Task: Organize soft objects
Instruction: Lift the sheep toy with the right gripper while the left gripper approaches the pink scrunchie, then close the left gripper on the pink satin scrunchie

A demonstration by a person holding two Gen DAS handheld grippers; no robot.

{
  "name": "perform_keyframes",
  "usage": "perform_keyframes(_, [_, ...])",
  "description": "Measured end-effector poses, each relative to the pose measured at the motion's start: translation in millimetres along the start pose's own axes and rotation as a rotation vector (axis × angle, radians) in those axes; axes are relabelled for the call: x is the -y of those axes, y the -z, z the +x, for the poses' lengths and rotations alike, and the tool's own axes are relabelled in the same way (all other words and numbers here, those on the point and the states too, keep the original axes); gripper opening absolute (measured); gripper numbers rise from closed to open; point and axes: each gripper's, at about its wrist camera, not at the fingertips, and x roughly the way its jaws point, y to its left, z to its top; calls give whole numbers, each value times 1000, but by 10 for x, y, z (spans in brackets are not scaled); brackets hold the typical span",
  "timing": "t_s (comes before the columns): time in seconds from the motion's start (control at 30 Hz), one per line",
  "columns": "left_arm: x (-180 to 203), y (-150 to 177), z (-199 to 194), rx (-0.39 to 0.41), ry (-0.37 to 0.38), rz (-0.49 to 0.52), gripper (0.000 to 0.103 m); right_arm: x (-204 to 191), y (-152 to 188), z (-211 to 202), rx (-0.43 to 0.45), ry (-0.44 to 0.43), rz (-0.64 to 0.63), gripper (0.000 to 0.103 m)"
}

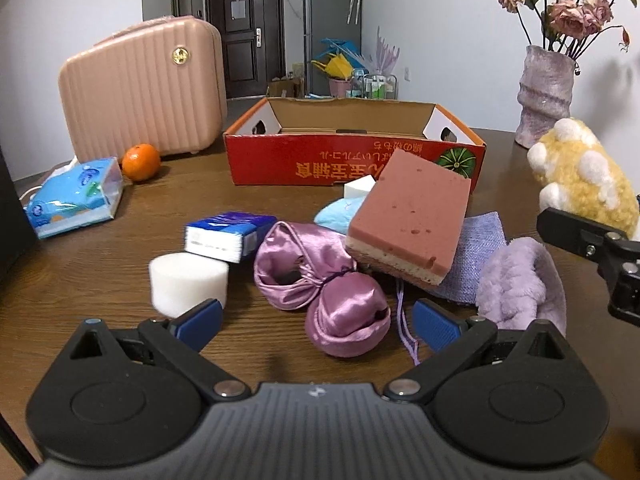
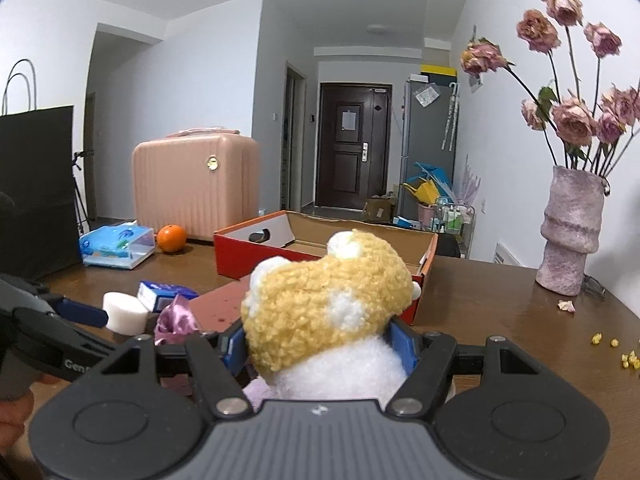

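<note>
R gripper [image 2: 318,344] clamped on plush toy [image 2: 328,304], just in front of red box [image 2: 256,258] | L gripper [image 1: 318,320] wide open, empty, near box | lift ur toy over the rim b4 letting go

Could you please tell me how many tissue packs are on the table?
2: the larger light-blue tissue pack lies beside the orange; the small dark-blue tissue pack lies behind the white foam cylinder. The pile may hide more.

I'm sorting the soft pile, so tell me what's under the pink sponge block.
The pink layered sponge block lies tilted on a lilac woven cloth pouch, with a light blue plush piece at its far edge. Whatever lies directly beneath its middle is hidden.
</note>
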Motion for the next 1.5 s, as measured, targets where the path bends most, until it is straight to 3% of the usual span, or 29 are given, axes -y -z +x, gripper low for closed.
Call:
perform_keyframes(0.3, [31, -54, 320, -40, -39, -39, 103, 166, 56, 68, -6, 24, 65, 68])
perform_keyframes(0.43, [15, -58, 387, -38, -62, -48, 96, 173, 71, 76, -8, 24, 69, 68])
perform_keyframes(0.63, [-4, -40, 472, -46, -68, -49, 80, 174, 87, 84, -10, 28, 75, 68])
perform_keyframes(0.7, [-20, -31, 518, -65, -59, -53, 69, 173, 98, 86, -8, 29, 78, 68])
perform_keyframes(0.77, [-43, -28, 533, -78, -40, -63, 51, 178, 105, 88, -6, 35, 79, 68])
perform_keyframes(0.87, [-60, -19, 526, -77, -18, -63, 42, 184, 114, 94, -6, 43, 85, 68])
perform_keyframes(1.13, [-132, 6, 410, -47, -8, -85, 37, 199, 141, 99, -10, 67, 99, 68])
perform_keyframes(1.5, [-200, 72, 31, 83, -48, -79, 36, 160, 181, 15, 1, 81, 109, 68])
